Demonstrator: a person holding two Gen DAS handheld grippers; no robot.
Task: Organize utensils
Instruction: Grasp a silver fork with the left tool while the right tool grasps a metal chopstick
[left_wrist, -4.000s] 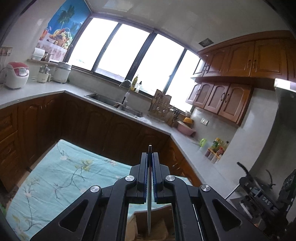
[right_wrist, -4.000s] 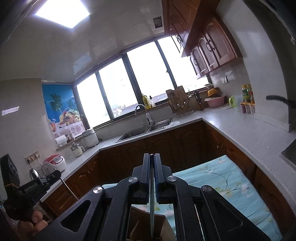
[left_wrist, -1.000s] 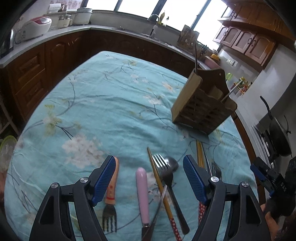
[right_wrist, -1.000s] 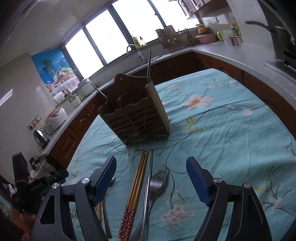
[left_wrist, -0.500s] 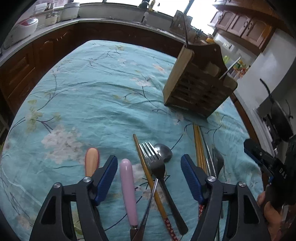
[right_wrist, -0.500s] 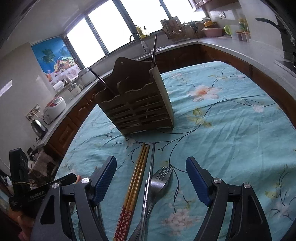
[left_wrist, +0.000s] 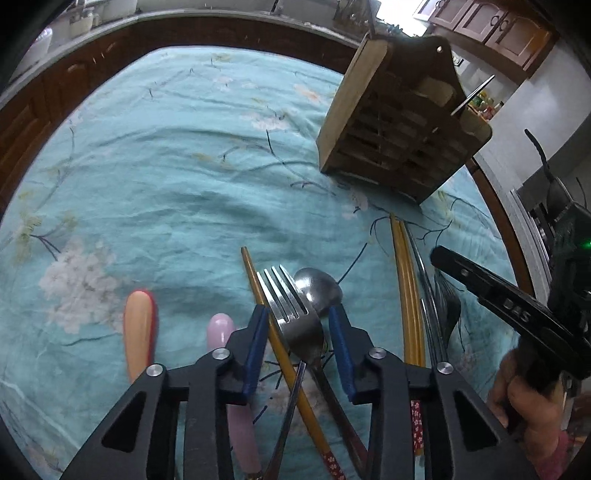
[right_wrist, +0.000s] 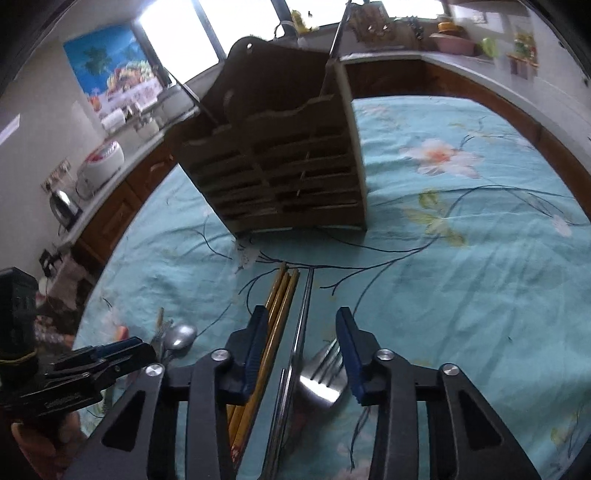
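Left wrist view: a steel fork (left_wrist: 295, 314) lies on the turquoise floral cloth (left_wrist: 166, 166) near the wooden caddy (left_wrist: 399, 129), between the left claw (left_wrist: 298, 332)'s narrowing, untouching pads. Right claw (right_wrist: 301, 343), likewise closing, straddles chopsticks (right_wrist: 279, 306) and another fork (right_wrist: 325, 376). Wooden cabinets (left_wrist: 44, 103) ring the worktop; cloth beyond the caddy lies open.

A teal floral tablecloth (left_wrist: 177, 155) covers the counter. Along the far wall stand dark wood cabinets (right_wrist: 110, 218), a white rice cooker (right_wrist: 101, 164), what looks like a kettle (right_wrist: 64, 206), and a tropical fruit poster (right_wrist: 110, 64) beside the bright window (right_wrist: 173, 31).
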